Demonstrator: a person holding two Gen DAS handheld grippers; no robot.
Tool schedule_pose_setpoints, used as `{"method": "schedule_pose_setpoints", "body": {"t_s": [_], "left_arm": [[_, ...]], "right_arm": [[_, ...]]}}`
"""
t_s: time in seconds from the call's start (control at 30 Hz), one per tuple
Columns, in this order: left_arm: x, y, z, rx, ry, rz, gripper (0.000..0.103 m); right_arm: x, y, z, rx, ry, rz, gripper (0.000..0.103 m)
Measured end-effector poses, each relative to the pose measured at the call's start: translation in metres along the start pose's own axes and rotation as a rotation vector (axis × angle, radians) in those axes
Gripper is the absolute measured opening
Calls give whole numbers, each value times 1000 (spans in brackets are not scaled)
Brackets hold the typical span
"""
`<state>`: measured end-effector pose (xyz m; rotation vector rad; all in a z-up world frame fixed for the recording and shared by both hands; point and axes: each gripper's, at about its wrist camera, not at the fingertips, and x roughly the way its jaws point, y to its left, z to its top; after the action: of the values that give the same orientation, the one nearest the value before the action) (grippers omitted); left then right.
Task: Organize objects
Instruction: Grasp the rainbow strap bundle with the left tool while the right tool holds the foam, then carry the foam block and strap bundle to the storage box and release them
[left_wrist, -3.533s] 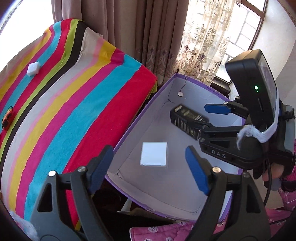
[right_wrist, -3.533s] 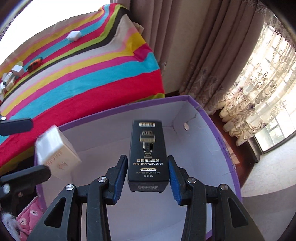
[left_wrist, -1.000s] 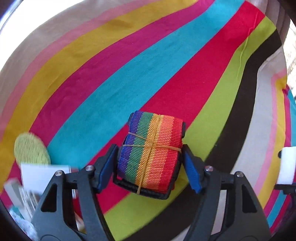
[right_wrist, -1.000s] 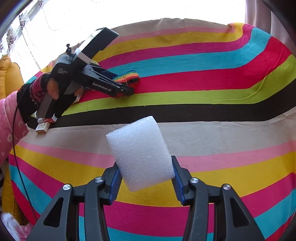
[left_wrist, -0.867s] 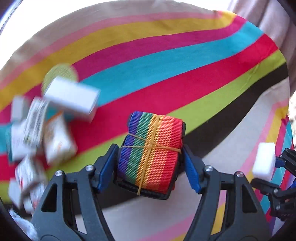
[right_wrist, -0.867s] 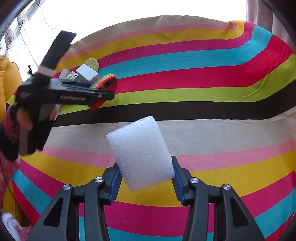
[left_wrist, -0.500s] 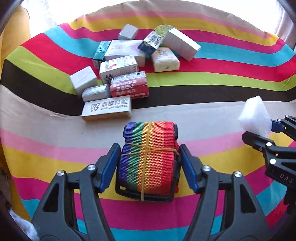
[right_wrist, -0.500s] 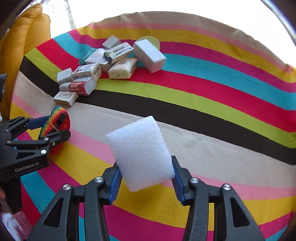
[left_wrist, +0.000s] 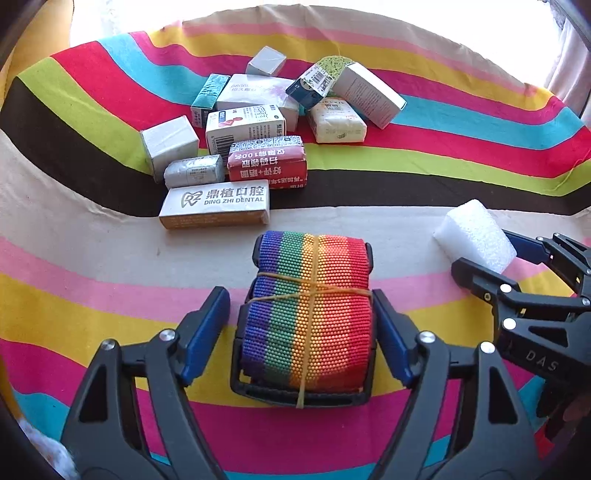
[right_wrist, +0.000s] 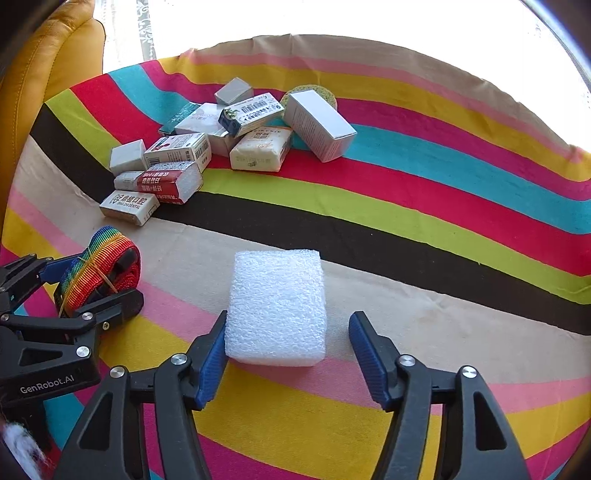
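Left gripper (left_wrist: 301, 332) spread open around the rainbow strap roll (left_wrist: 308, 314), which sits on the striped cloth (left_wrist: 443, 147), a gap at the left pad. To the right, the right gripper (left_wrist: 491, 254) frames a white foam block (left_wrist: 474, 236). Beyond, a cluster of small boxes (left_wrist: 255, 133).

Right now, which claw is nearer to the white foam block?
Right. The right claw stands open around the white foam block, one finger touching its side. The left claw is apart, open around the rainbow strap roll.
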<state>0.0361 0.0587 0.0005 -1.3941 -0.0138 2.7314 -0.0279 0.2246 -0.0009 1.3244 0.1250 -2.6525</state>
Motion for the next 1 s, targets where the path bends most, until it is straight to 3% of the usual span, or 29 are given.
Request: {"method": "schedule_pose_setpoints", "body": {"t_s": [0.13, 0.23, 0.3, 0.7, 0.83, 1.0], "left_arm": [[2, -3, 0, 1, -12, 6, 79], [2, -3, 0, 1, -20, 3, 77], [1, -3, 0, -1, -33, 2, 67], [2, -8, 4, 11, -8, 4, 67], [-13, -8, -10, 7, 8, -18, 67], [-32, -9, -28, -17, 1, -38, 67]], "right_arm": [[-3, 3, 1, -13, -24, 1, 63], [-8, 3, 0, -19, -35, 14, 46], [-9, 3, -1, -16, -37, 14, 46], [-9, 6, -2, -9, -35, -37, 46], [-25, 12, -4, 58, -8, -55, 46], [-49, 28, -10, 53, -9, -78, 46]]}}
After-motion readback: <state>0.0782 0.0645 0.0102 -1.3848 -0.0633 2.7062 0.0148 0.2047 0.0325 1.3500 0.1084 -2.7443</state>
